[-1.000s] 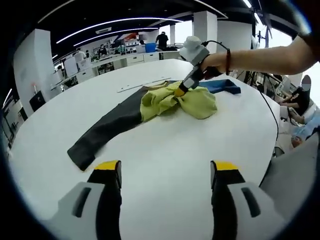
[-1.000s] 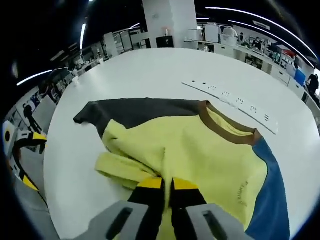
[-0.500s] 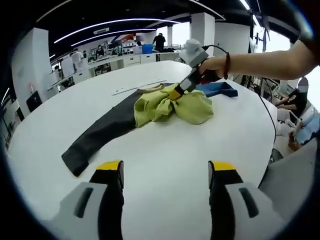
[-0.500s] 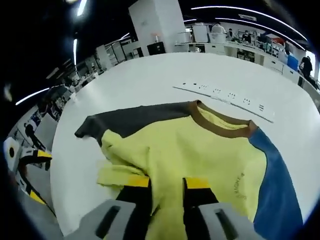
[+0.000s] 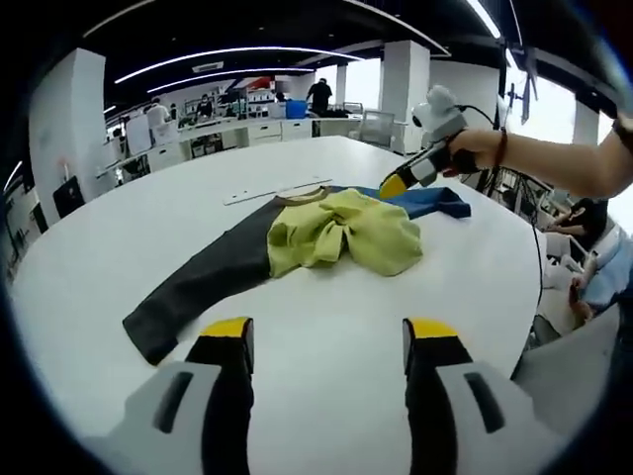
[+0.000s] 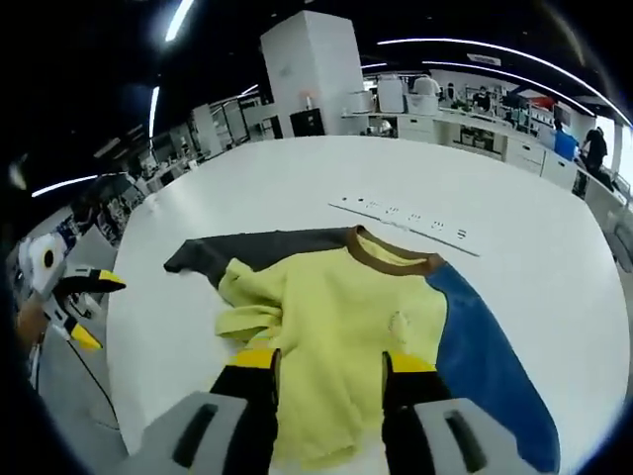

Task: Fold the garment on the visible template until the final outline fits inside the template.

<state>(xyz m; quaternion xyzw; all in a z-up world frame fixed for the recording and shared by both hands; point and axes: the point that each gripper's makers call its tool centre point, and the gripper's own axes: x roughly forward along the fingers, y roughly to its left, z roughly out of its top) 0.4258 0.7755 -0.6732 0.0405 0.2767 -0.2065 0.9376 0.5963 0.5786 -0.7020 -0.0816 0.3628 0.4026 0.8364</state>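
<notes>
A long-sleeved garment lies on the white table. Its yellow body is crumpled, a dark grey sleeve stretches toward my left gripper, and a blue sleeve points away. My left gripper is open over bare table, short of the grey cuff. A hand holds my right gripper above the garment's far side. In the right gripper view, that gripper is open over the yellow body, with the brown collar, blue sleeve and grey sleeve beyond. The left gripper shows at the left edge.
A white socket strip is set in the table behind the collar. Office desks, pillars and people stand in the background. A seated person and chairs are off the table's right edge.
My right gripper has opened, let go of the yellow fabric and lifted back off it. The yellow body now lies loose on the table. My left gripper has stayed open.
</notes>
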